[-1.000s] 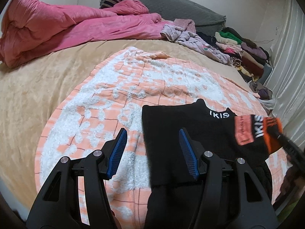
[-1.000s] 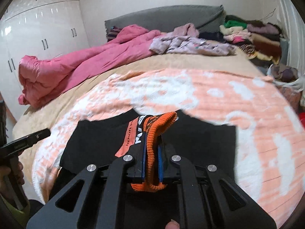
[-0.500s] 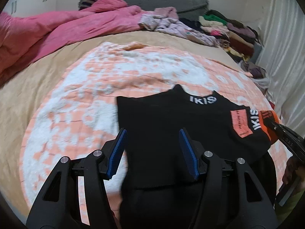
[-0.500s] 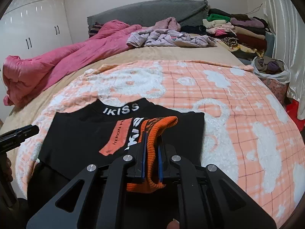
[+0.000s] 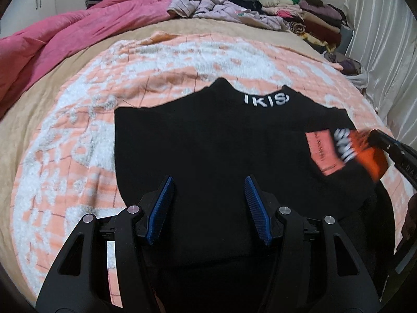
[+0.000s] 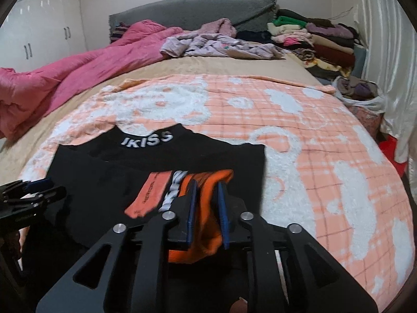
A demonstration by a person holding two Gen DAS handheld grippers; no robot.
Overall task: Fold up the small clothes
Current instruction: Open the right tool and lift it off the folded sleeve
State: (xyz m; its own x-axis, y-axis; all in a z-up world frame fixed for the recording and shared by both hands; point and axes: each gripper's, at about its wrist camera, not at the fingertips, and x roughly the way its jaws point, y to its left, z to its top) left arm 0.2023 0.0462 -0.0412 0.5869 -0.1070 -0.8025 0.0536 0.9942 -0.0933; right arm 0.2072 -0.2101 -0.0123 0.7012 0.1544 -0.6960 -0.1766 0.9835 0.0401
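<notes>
A small black top (image 5: 208,143) with white "IKISS" lettering at the collar lies flat on the orange-and-white blanket (image 5: 78,135); it also shows in the right wrist view (image 6: 117,167). Its sleeve ends in an orange cuff (image 6: 206,182), folded in over the body. My right gripper (image 6: 207,190) is closed around that cuff, its jaws slightly parted; it shows in the left wrist view (image 5: 385,143) at the right edge. My left gripper (image 5: 208,185) is open and empty, hovering over the top's lower middle; it shows in the right wrist view (image 6: 31,190) at the left.
A pink duvet (image 5: 65,34) lies along the bed's far left. Loose lilac clothes (image 6: 216,44) lie at the head. A stack of folded clothes (image 6: 318,39) sits far right, with a bag (image 6: 359,96) and white curtain (image 6: 385,52) beside the bed.
The left gripper has moved right, from beside the top's left edge to over its middle. The right gripper carried the orange cuff inward over the top, and its jaws have parted slightly.
</notes>
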